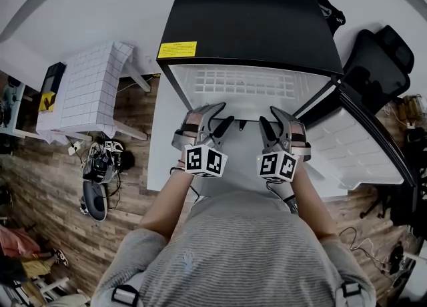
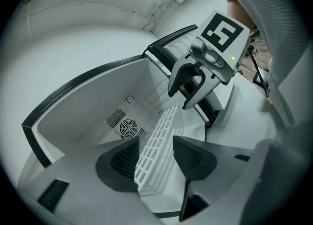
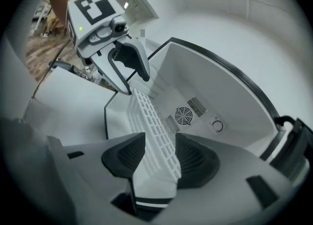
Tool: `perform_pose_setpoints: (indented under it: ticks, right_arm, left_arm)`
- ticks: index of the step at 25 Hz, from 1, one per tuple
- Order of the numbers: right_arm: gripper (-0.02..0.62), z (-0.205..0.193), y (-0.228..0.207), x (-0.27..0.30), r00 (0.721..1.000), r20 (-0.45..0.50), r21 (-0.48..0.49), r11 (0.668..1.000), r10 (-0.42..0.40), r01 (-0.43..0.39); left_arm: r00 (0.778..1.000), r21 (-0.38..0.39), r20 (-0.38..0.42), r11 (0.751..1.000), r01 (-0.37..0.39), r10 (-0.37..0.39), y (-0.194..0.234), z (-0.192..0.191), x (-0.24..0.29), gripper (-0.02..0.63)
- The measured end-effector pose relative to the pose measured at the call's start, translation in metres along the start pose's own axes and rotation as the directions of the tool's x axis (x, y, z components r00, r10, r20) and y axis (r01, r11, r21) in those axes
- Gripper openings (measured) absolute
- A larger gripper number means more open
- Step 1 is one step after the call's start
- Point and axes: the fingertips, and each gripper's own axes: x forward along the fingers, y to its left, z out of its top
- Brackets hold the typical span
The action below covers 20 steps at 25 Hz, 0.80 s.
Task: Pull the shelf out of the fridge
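The small fridge (image 1: 247, 22) has a black top and its door (image 1: 353, 145) stands open to the right. A white grid shelf (image 1: 243, 85) lies inside, its front edge toward me. My left gripper (image 1: 223, 119) reaches the left part of that edge. In the left gripper view the shelf (image 2: 159, 146) runs between the jaws of the left gripper (image 2: 156, 160), touching one pad with a gap to the other: open. My right gripper (image 1: 270, 123) is at the right part of the edge. In the right gripper view the right gripper (image 3: 159, 158) clamps the shelf (image 3: 154, 131) with both pads.
A round fan grille (image 2: 128, 128) sits on the fridge's back wall. A white tiled side table (image 1: 90, 89) stands to the left and a black chair (image 1: 377, 65) to the right. Shoes and cables (image 1: 100, 165) lie on the wooden floor.
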Motion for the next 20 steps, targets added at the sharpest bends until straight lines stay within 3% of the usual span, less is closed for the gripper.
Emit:
perform_pose_setpoints:
  ticks: [7, 12, 16, 20]
  right_arm:
    - [0.183, -0.014, -0.006, 0.019, 0.984, -0.123, -0.148, 0.983, -0.131, 0.112]
    - [0.183, -0.016, -0.010, 0.033, 0.968, -0.153, -0.318, 0.938, -0.198, 0.141]
    - [0.183, -0.013, -0.008, 0.045, 0.967, -0.148, -0.397, 0.908, -0.206, 0.133]
    - [0.183, -0.022, -0.005, 0.060, 0.965, -0.180, -0.420, 0.902, -0.193, 0.102]
  left_arm:
    - [0.992, 0.138, -0.114, 0.989, -0.044, 0.060, 0.002, -0.011, 0.021, 0.210]
    - [0.976, 0.287, -0.195, 0.957, -0.040, 0.100, 0.006, -0.017, 0.039, 0.210]
    - [0.968, 0.313, -0.224, 0.949, -0.044, 0.118, 0.011, -0.023, 0.051, 0.216]
    - [0.954, 0.312, -0.266, 0.949, -0.048, 0.136, 0.013, -0.035, 0.063, 0.250]
